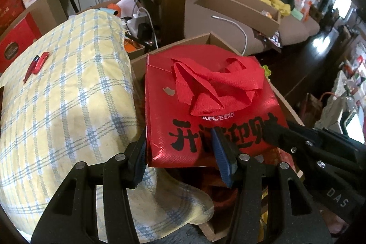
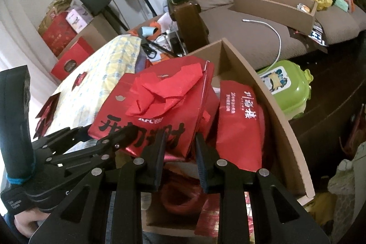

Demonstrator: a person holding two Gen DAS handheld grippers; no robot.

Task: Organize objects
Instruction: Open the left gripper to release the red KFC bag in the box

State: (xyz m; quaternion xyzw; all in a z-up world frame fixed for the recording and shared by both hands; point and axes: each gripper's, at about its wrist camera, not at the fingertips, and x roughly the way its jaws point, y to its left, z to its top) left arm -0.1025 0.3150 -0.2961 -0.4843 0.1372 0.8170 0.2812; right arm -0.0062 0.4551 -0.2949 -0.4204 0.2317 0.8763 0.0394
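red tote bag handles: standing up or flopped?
Flopped. The red bag's handles lie crumpled across its top face in both wrist views, with no loop raised.

Left hand-held gripper (image 1: 180, 153) angled steeply down, jaws half-spread, pads pressing red bag's (image 1: 205, 93) corner. Right hand-held gripper (image 2: 179, 153) beside it, jaws narrower, clamped on bag's lower edge.
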